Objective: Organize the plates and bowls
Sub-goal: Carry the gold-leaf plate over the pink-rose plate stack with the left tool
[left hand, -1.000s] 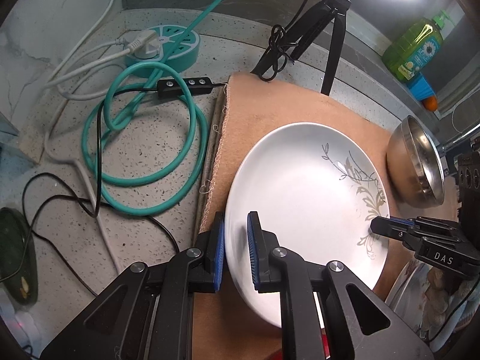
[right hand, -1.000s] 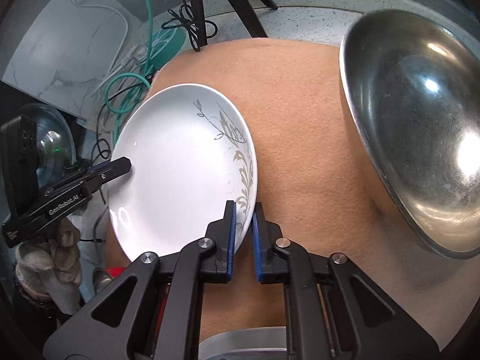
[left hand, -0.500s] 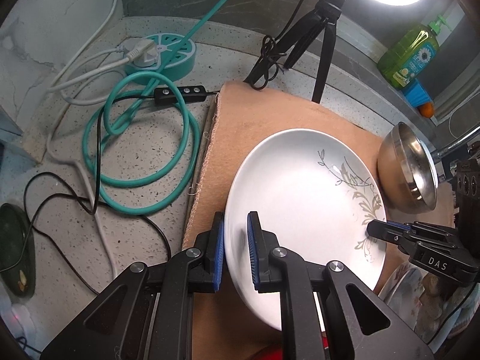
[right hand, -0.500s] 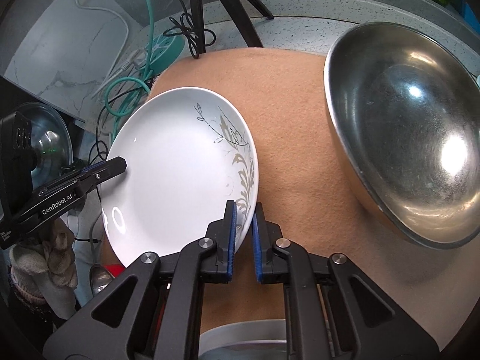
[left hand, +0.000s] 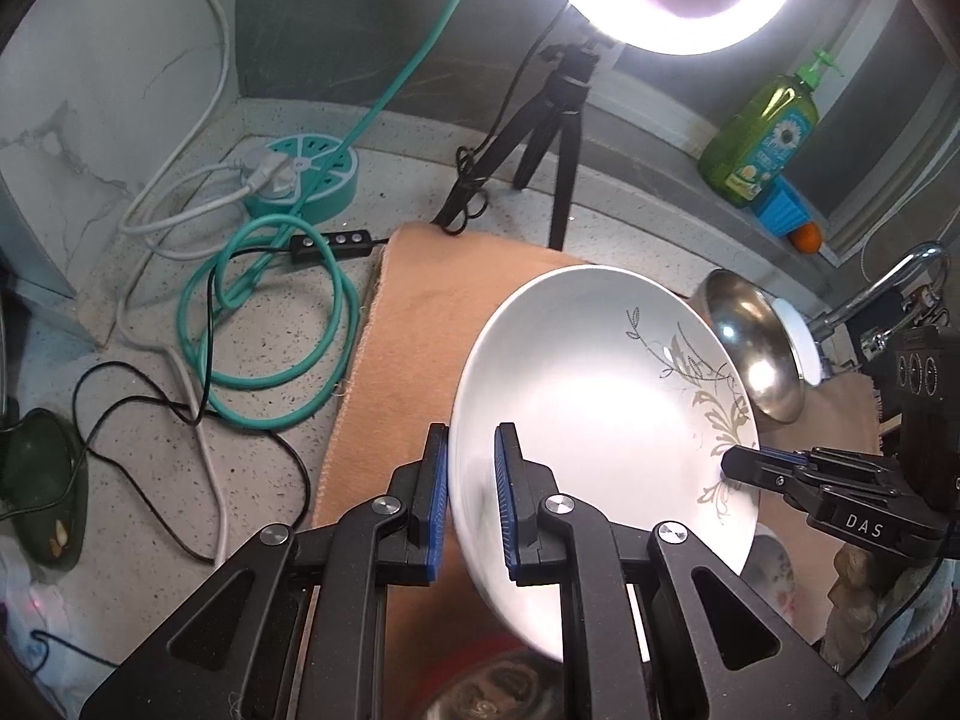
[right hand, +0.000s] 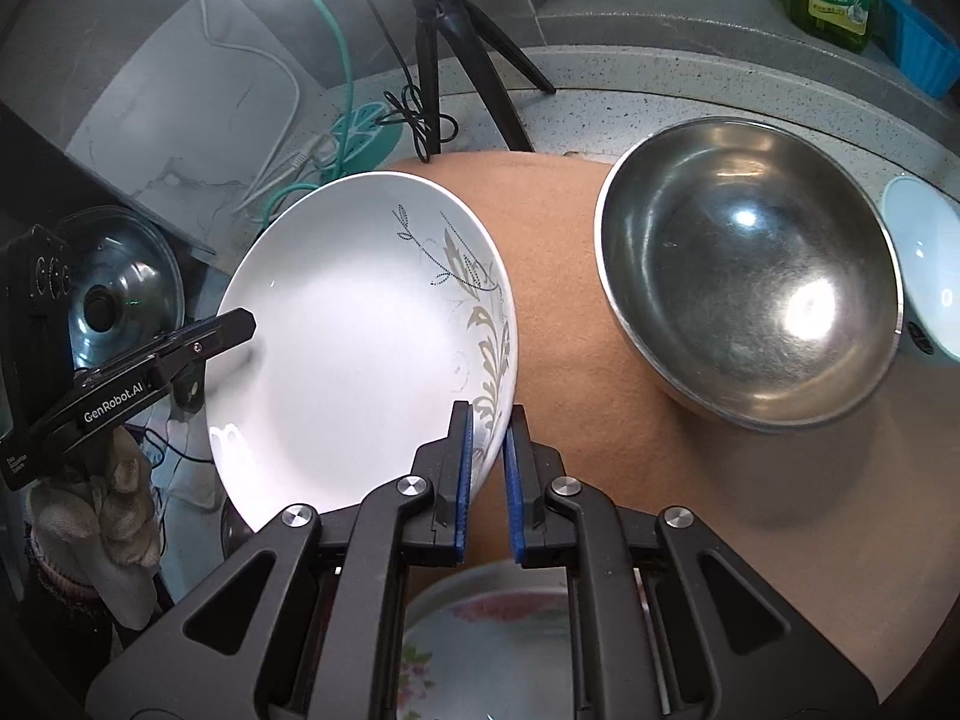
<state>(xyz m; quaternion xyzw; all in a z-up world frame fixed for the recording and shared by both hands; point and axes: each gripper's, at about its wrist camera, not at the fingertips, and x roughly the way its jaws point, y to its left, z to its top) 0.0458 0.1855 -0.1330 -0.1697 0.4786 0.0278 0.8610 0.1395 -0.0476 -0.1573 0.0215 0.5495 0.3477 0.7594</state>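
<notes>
While both grippers pinch opposite rims of the white leaf-patterned ceramic plate (left hand: 594, 396), it hangs tilted above the near edge of the tan cloth mat (right hand: 558, 276). Left gripper (left hand: 471, 507) clamps the left rim, right gripper (right hand: 487, 477) the right; the steel bowl (right hand: 750, 276) lies rightward, nearer the right gripper.

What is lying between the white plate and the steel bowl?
Only bare tan mat separates the plate from the bowl, seen best in the right wrist view.

The plate (right hand: 360, 324) is up over the mat (right hand: 558, 312), between the two grippers. The metal bowl (right hand: 750, 276) sits on the mat, right of the plate.
</notes>
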